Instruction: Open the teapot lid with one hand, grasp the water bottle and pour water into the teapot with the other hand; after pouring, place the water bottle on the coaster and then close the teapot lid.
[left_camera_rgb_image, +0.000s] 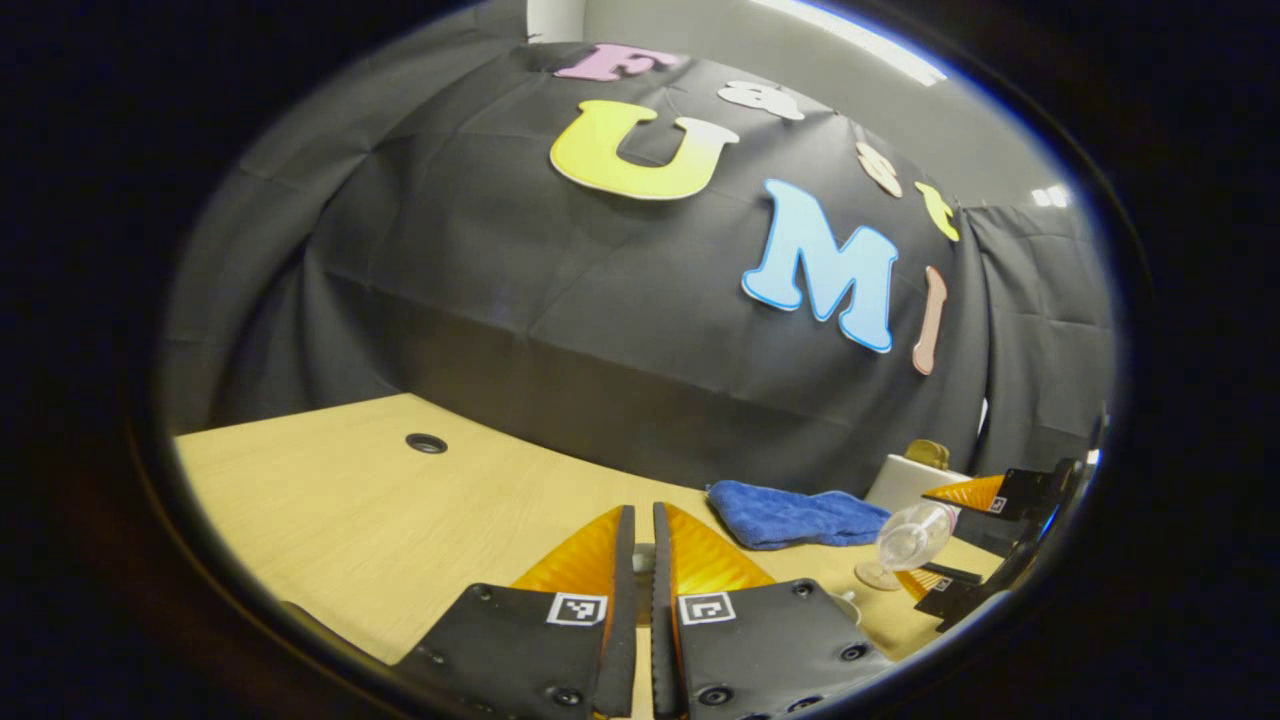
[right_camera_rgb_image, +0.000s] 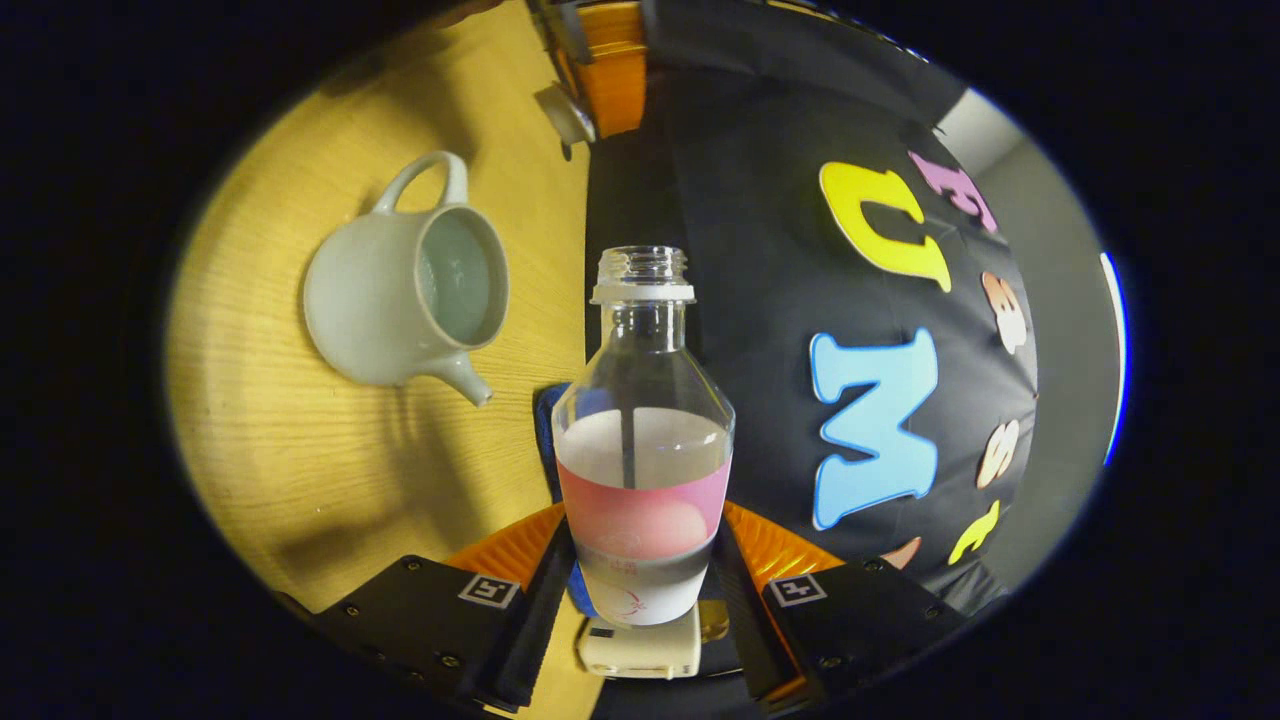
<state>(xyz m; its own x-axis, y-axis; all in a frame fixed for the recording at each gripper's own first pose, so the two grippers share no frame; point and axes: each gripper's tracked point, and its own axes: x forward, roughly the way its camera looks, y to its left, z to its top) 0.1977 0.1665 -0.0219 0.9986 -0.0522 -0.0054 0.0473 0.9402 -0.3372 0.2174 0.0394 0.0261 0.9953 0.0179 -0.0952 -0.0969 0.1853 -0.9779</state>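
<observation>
We've got the wooden table (right_camera_rgb_image: 300, 480) w/ the teapot (right_camera_rgb_image: 400, 300) sitting on it, lid off and mouth open, so it's ready to take water. Our right gripper (right_camera_rgb_image: 640, 590) has both fingers pinching the water bottle (right_camera_rgb_image: 640, 440) low on its body, cap off; it's tipped on its side w/ the neck aimed past the pot, prob. mid-pour or just around it. Our left gripper (left_camera_rgb_image: 642, 560) has its fingers nearly pressed together on something small, likely the lid, though we can't tell; blue cloth (left_camera_rgb_image: 795, 515) lies beyond.

A crumpled blue towel (left_camera_rgb_image: 795, 515) lies on the wooden table (left_camera_rgb_image: 330, 510) near a grommet hole (left_camera_rgb_image: 426, 443).
</observation>
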